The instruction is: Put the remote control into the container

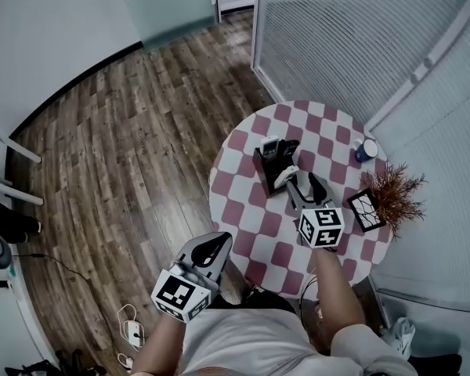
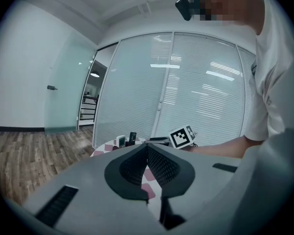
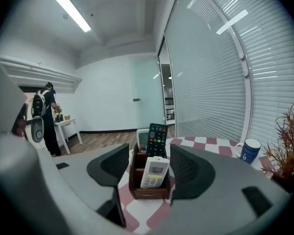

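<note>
From where I stand, the left gripper (image 1: pixel 213 247) hangs idle off the near left edge of the table (image 1: pixel 243 210), its jaws closed together on nothing, and I would leave it there, out of the way. Further right, near the middle of the checked cloth, sits the container (image 3: pixel 148 190), and the white remote (image 3: pixel 154 172) is already in its front pocket, leaning back with its top half sticking out above the rim. A black remote (image 3: pixel 157 140) stands upright in a pocket behind it. Just to the near right is the right gripper (image 1: pixel 304 185), pointing at the container. Its jaws are spread wide, with neither pad touching the remote. So the drop looks done to me, and what is left is getting clear cleanly. I would keep those jaws as wide as they are and draw the gripper straight back toward the near side and a little upward, along the line it points. A sideways swing could let a jaw clip the remote's exposed top, or nudge the light-looking container and tip what stands in it. On the right there is not much room to wander either: a small frame (image 1: pixel 366 210) and a dried plant (image 1: pixel 395 193) stand close by the gripper's right, with a mug (image 1: pixel 366 150) farther off.
</note>
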A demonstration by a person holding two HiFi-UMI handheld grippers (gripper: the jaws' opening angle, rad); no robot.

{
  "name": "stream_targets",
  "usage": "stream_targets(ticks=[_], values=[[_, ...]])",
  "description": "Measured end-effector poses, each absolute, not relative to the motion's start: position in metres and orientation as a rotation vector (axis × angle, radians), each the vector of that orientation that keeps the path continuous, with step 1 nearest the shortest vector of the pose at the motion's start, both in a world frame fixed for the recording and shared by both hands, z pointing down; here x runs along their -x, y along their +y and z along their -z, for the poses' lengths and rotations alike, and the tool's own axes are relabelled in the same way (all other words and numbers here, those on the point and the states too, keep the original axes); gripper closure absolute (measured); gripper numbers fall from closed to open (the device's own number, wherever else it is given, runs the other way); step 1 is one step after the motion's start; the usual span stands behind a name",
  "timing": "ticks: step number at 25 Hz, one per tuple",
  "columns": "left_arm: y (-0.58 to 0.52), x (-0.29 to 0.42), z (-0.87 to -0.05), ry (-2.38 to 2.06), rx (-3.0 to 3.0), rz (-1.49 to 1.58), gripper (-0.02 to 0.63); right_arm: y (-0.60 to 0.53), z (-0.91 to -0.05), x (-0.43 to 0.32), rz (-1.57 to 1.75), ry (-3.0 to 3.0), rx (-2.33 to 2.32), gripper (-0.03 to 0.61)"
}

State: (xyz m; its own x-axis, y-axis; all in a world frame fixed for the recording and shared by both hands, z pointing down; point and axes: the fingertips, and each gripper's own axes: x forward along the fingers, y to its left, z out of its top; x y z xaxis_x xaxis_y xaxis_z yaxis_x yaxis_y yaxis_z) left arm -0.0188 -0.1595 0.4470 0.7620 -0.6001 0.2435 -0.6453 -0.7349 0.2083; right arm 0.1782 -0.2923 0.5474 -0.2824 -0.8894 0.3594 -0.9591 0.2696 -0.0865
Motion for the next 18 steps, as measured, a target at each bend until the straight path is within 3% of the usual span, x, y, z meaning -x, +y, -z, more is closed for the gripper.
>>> stream_targets(ticks=[3,14,18], values=[[-0.151,0.007,-0.44,-0.947,-2.701,-0.208,0.604,-0.262,-0.524,-0.176,-0.412,-2.38,-1.675,0.316],[-0.102,-0.032,-0.415,-0.858,-2.79,-0.133,0.604,-0.167,-0.458,-0.184,-0.272,-2.494,-1.677,0.539],[-0.086,-0.037,-0.407,-0.86,-2.811,-0.12,0.604,-0.134,-0.436,-0.185,-0.255,-2.544,-1.683,0.566]])
